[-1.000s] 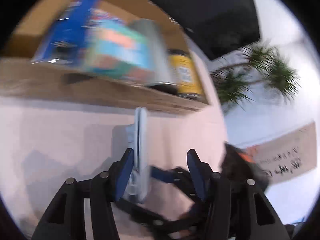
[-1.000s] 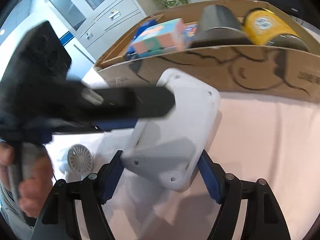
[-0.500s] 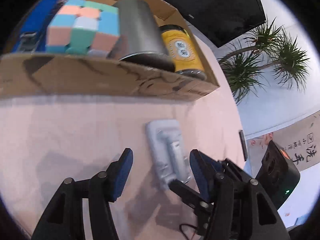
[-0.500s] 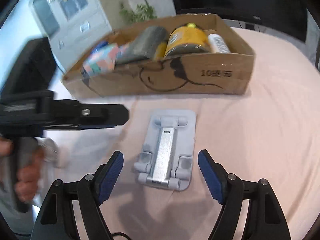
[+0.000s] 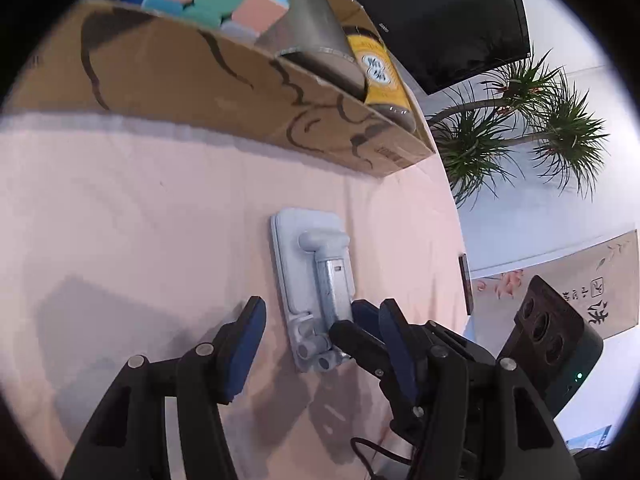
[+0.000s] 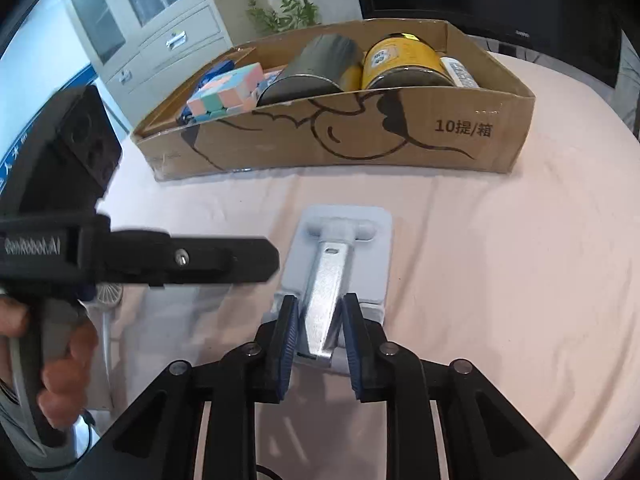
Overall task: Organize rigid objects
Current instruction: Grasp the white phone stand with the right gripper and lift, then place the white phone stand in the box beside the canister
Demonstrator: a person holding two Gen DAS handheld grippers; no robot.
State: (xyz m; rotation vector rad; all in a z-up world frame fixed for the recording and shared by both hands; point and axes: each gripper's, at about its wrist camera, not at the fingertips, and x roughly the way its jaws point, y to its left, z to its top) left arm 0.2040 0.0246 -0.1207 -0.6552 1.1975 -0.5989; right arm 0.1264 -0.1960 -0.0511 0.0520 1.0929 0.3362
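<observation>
**Technician A:** On the pink cloth-covered table (image 6: 500, 280), in front of the cardboard box (image 6: 360, 144), a folding phone stand (image 6: 340, 264) is lying flat, well apart from the box wall. Inside the box a gray cylindrical can (image 6: 308, 64), a yellow-labelled jar (image 6: 400, 64) and a pastel puzzle cube (image 6: 224, 92) are already sitting side by side. What is gripping the stand?

**Technician B:** The right gripper (image 6: 319, 320) is closing on the stand's silver metal arm (image 6: 326, 280); the arm is sitting between the blue pads, and both pads appear to be touching it. The left gripper (image 5: 320, 336) is hovering with its jaws apart, holding nothing, the near end of the stand lying between them.

**Technician A:** What is likely to go wrong?

**Technician B:** Three hazards, by my reading. First, the arm is hinged to the base plate; a lift by the arm alone is likely to let the plate swing down and strike the box wall. Second, the arm is smooth metal and tapering, so the pads may be slipping toward its narrow end under load. Third, the two grippers are working close together over the same end of the stand, and their fingers are at risk of colliding.

**Technician A:** And the box?

**Technician B:** Free space looks limited; the stand may be knocking the can or cube on entry.
</observation>
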